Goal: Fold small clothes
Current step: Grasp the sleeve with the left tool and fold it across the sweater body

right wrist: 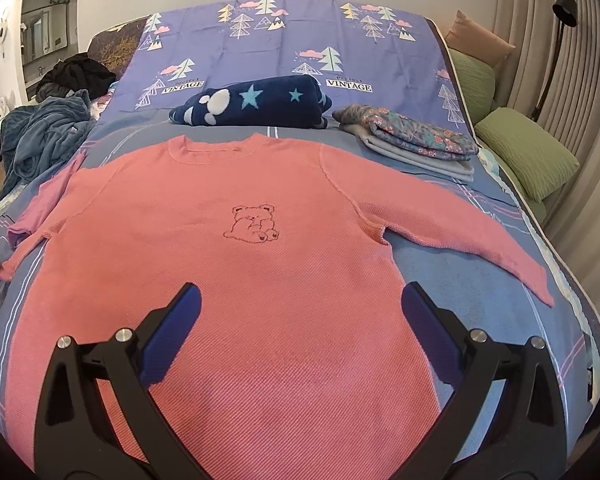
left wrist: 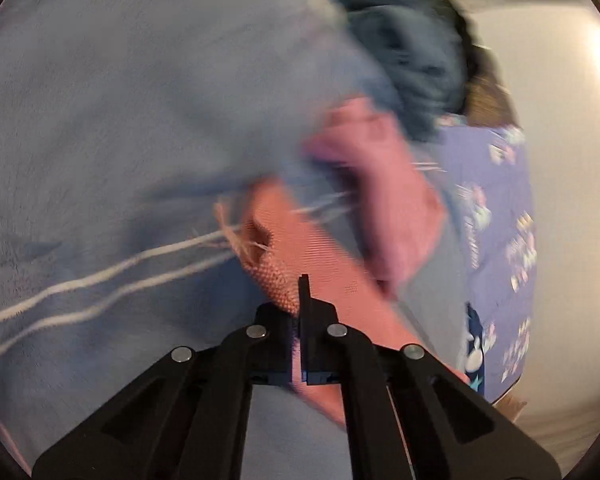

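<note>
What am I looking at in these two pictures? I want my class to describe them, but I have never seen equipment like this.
There is no robot here: a person holds a pair of black tongs in each hand, with a wide-angle camera on each looking along its fingers. The blurred picture comes from the left tongs, which are shut on a sleeve of the pink sweater. The sharp picture comes from the right tongs, open and holding nothing above that sweater, which lies flat on a bed, bear drawing up. Behind it are a navy star blanket and a folded floral garment; a blue heap lies at the left edge.
</note>
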Tool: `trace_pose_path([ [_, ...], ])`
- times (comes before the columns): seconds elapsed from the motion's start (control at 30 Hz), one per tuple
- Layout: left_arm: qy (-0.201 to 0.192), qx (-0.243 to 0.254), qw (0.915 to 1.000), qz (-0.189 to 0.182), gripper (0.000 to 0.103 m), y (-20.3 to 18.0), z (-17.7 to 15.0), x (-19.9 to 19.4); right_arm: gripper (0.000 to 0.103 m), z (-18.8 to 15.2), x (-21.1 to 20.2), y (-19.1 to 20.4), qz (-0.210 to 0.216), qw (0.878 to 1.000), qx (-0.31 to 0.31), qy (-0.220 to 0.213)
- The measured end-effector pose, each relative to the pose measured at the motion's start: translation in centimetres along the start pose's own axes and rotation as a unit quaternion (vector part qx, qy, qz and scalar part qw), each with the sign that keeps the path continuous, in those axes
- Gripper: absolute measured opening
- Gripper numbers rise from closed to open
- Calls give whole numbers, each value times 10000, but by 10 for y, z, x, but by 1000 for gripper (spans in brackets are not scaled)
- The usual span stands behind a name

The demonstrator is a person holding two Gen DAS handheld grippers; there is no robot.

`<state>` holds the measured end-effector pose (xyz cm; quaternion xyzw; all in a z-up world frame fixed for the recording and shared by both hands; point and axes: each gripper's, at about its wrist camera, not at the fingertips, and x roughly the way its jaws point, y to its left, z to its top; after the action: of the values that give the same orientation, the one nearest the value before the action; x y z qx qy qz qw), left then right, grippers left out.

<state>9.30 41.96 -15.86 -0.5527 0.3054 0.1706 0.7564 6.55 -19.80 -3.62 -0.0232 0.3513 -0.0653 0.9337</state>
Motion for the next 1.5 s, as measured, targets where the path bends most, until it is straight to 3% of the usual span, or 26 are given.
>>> trace_pose_path([
  [0.07, -216, 771, 9964, -276, 1, -51, -16, -19, 101, 2, 1, 0, -27, 10000, -53, -15],
  [0.13, -254, 1712, 9823, -712, 1, -118, -49, -39, 101, 5, 2, -1, 32, 10000, -18, -16],
  [0.2, -223, 2479, 9628, -1054, 1, -171, -86, -49, 101, 9, 4, -4, 126, 9999, 85, -11],
  [0.33, 172, 3790, 9118, -1573, 2, -250, -185, -48, 101, 11, 5, -18, 168, 9994, 297, 19],
  [0.43, 468, 4455, 8792, -1624, 2, -276, -255, -30, 101, 10, 9, -31, 141, 9989, 420, 125],
  [0.53, 849, 4934, 8537, -1437, 2, -280, -312, -5, 101, 13, 15, -42, 263, 9978, 565, 245],
  [0.57, 954, 5049, 8470, -1365, 2, -277, -323, 3, 101, 16, 18, -46, 312, 9973, 594, 293],
  [0.63, 1238, 5424, 8232, -1131, 2, -269, -352, 21, 101, 21, 22, -51, 438, 9968, 599, 304],
  [0.67, 1346, 5525, 8155, -1077, 2, -265, -358, 30, 101, 23, 23, -52, 486, 9966, 585, 305],
  [0.7, 1468, 5609, 8080, -1044, 5, -263, -366, 35, 100, 27, 26, -52, 548, 9964, 557, 326],
  [0.73, 1611, 5673, 8004, -1077, 17, -257, -373, 40, 97, 31, 30, -52, 622, 9960, 538, 343],
  [0.77, 1750, 5661, 7972, -1155, 22, -259, -372, 51, 93, 33, 33, -51, 681, 9956, 532, 366],
  [0.8, 1861, 5618, 7965, -1234, 35, -254, -374, 51, 90, 37, 37, -48, 788, 9946, 517, 433],
  [0.83, 1942, 5530, 7981, -1396, 44, -251, -373, 50, 80, 41, 41, -45, 913, 9933, 491, 513],
  [0.97, 1691, 5475, 8031, -1636, 55, -252, -359, 41, 47, 56, 59, -24, 1402, 9867, 354, 742],
  [1.1, 1086, 5766, 8003, -1234, 67, -252, -347, 26, 50, 70, 84, 8, 2033, 9724, 261, 1117],
  [1.23, -8, 5962, 8009, -559, 99, -258, -329, 11, 57, 76, 117, 30, 2511, 9523, 441, 1678],
  [1.37, -722, 5881, 8055, 62, 101, -258, -300, 11, 66, 78, 133, 48, 2792, 9389, 510, 1946],
  [1.43, -705, 5794, 8114, 324, 101, -257, -284, 18, 69, 82, 143, 60, 2756, 9393, 455, 1994],
  [1.5, -565, 5709, 8183, 356, 101, -255, -273, 19, 70, 86, 149, 69, 2739, 9406, 384, 1968],
])
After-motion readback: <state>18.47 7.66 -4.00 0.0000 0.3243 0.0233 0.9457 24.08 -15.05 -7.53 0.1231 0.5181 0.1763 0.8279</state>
